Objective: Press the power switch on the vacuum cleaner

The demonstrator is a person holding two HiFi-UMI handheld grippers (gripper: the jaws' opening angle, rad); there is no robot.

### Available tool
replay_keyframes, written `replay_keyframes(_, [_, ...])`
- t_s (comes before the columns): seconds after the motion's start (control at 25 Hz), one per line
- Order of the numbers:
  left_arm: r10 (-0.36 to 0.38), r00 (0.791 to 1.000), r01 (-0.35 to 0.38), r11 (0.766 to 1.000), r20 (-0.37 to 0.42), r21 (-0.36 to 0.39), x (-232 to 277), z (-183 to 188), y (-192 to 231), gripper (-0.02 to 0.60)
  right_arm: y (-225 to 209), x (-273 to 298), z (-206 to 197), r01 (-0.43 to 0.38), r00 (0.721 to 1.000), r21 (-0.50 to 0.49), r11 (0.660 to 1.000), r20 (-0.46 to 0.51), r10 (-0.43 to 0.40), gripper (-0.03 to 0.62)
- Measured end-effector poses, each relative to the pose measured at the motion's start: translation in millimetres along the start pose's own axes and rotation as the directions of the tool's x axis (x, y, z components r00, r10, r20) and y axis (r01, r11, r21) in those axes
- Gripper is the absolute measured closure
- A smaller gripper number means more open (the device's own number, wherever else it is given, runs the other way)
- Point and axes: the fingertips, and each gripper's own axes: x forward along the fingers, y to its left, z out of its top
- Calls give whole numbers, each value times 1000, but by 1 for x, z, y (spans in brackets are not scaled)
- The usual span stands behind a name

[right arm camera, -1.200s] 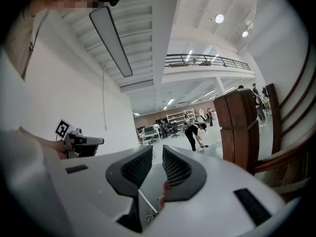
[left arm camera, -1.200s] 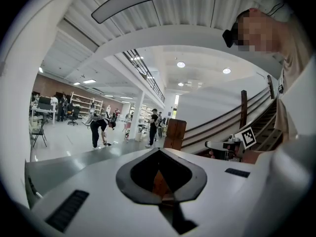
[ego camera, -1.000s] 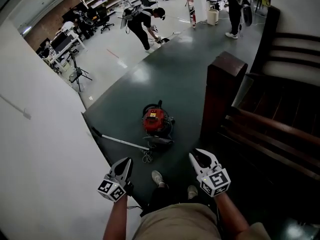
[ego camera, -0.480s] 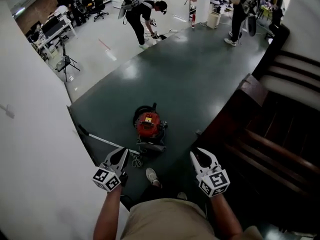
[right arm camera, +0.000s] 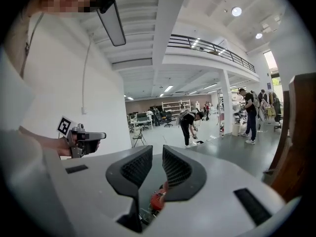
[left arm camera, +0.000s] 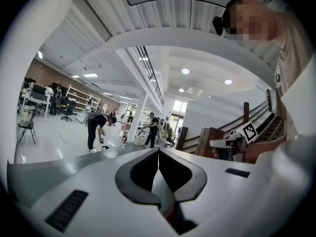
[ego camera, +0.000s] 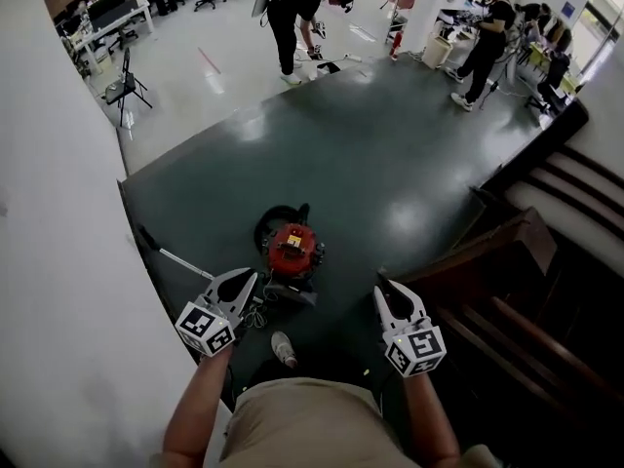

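The vacuum cleaner (ego camera: 293, 248) is a red and black canister that stands on the dark green floor, just ahead of my feet. Its hose and metal wand (ego camera: 171, 257) trail off to the left. My left gripper (ego camera: 241, 284) hangs in the air above the floor, a little left of the canister, with its jaws shut and empty (left arm camera: 158, 152). My right gripper (ego camera: 392, 291) is held to the canister's right, also shut on nothing (right arm camera: 157, 153). In the right gripper view a bit of the red vacuum cleaner (right arm camera: 158, 199) shows low between the jaws. Neither gripper touches it.
A white wall (ego camera: 68, 291) runs close along the left. A dark wooden staircase (ego camera: 546, 300) with its post (ego camera: 507, 247) stands at the right. My shoe (ego camera: 283, 348) is just behind the canister. One person bends over (ego camera: 297, 8) and others stand (ego camera: 485, 37) far across the hall.
I have walked forward: the stair post has slid away to the right and both grippers have come up level with the vacuum cleaner's sides. The jaws stay shut.
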Motion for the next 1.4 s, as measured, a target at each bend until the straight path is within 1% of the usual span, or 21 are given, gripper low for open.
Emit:
replay_keyframes(0.12, [8, 1000, -8, 1000, -11, -20, 11, -7, 30, 577, 5, 38, -5, -18, 999, -5, 1000, -36, 18, 542])
replay_keyframes(0.2, [16, 1000, -17, 999, -20, -39, 20, -12, 42, 576, 3, 60, -9, -38, 997, -10, 999, -65, 37, 542])
replay_keyframes(0.36, [44, 997, -47, 998, -63, -42, 45, -29, 69, 576, -20, 120, -30, -71, 990, -5, 997, -122, 70, 542])
replay_keyframes(0.44, [71, 994, -75, 996, -88, -49, 61, -39, 86, 575, -35, 158, -46, -105, 981, -6, 994, -163, 103, 542])
replay_keyframes(0.56, [117, 985, -125, 990, -124, -60, 89, -53, 111, 575, -57, 219, -74, -170, 958, -33, 985, -239, 157, 542])
replay_keyframes(0.68, [181, 971, -193, 978, -155, -71, 119, -67, 133, 575, -81, 278, -101, -241, 926, -44, 969, -311, 216, 540])
replay_keyframes(0.84, [259, 941, -283, 955, -219, -85, 160, -94, 173, 575, -109, 357, -144, -306, 876, -21, 952, -398, 272, 539])
replay_keyframes(0.96, [301, 916, -339, 934, -264, -111, 185, -127, 203, 575, -127, 412, -196, -335, 838, -4, 942, -458, 296, 536])
replay_keyframes(1.04, [318, 902, -367, 922, -292, -127, 199, -152, 219, 575, -134, 445, -239, -359, 805, 2, 933, -506, 310, 509])
replay_keyframes(1.16, [331, 884, -393, 909, -331, -141, 218, -187, 242, 575, -145, 486, -307, -378, 744, -2, 926, -596, 302, 477])
replay_keyframes(1.24, [339, 872, -409, 901, -353, -144, 229, -209, 258, 575, -152, 509, -349, -382, 706, -13, 924, -650, 282, 474])
replay_keyframes(1.32, [347, 859, -424, 894, -376, -144, 238, -230, 273, 575, -156, 526, -386, -383, 675, -24, 924, -689, 262, 473])
replay_keyframes(1.4, [352, 848, -436, 889, -396, -144, 245, -250, 286, 575, -160, 540, -419, -379, 655, -37, 925, -717, 239, 473])
